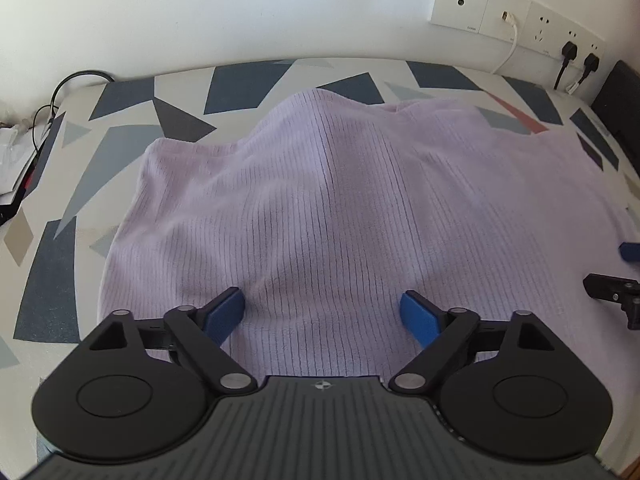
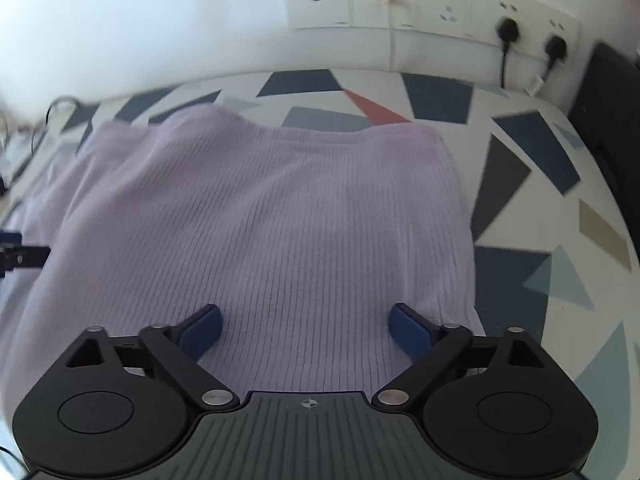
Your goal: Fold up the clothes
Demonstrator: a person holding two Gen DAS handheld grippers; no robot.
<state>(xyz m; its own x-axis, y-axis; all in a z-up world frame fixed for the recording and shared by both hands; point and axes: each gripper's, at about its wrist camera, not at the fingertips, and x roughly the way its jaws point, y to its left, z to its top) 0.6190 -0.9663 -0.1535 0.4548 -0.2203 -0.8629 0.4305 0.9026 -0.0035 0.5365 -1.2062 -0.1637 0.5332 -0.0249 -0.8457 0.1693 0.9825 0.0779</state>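
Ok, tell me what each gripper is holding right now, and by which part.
Nothing is held. The left gripper and right gripper both have jaws wide open over the lilac ribbed garment, gripping no cloth.

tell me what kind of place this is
Probably a room in a home, perhaps a bedroom. A lilac ribbed garment lies on a surface with a geometric-patterned cover against a white wall, where a row of wall sockets holds plugged-in cables.

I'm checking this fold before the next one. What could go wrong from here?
1. The lilac knit garment humps along its far edge, so a fold now might lock in wrinkles.
2. Both the left gripper and right gripper are open over thick cloth; closing could pinch extra layers.
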